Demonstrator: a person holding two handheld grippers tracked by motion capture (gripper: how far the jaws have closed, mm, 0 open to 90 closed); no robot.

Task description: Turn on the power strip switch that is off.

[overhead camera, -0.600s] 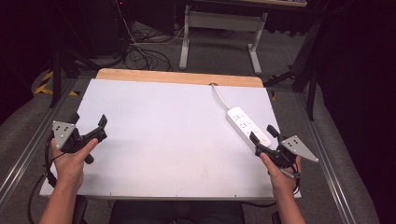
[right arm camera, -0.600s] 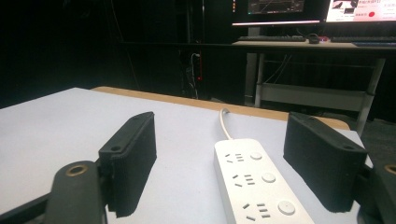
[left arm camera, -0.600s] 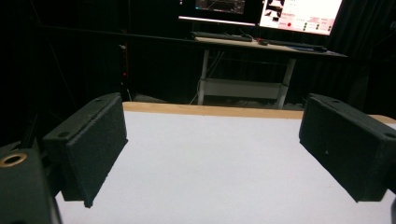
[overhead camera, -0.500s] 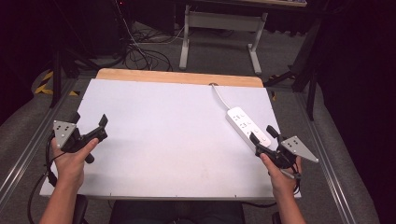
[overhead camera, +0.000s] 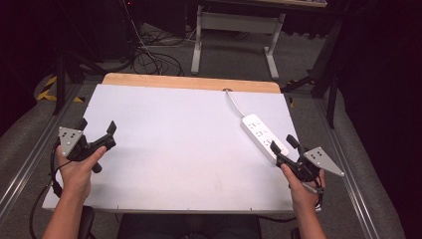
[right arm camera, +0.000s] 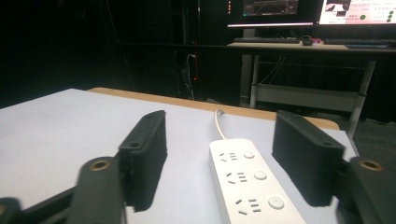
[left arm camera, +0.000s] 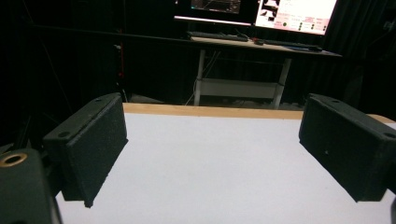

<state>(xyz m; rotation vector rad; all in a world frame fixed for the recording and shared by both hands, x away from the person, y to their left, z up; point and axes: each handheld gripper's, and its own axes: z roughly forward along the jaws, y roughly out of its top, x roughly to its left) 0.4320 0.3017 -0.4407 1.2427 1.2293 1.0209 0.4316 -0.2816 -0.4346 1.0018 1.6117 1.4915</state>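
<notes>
A white power strip [overhead camera: 263, 137] lies on the right side of the white table [overhead camera: 184, 144], near the right edge. Its long axis runs diagonally, from the near right to the far left, and its white cable [overhead camera: 234, 102] leaves the far end towards the table's wooden far edge. In the right gripper view three socket groups, each with a round button, line up along its length.

The right gripper [overhead camera: 282, 148] hovers at the strip's near end, jaws spread wide with one on each side of the strip, gripping nothing. The right hand [overhead camera: 302, 185] reaches in from the near right corner.

The left gripper [overhead camera: 97, 132] is held at the table's left edge, jaws wide apart and empty, pointing toward the far side. The left hand [overhead camera: 77, 169] holds it from below.
</notes>
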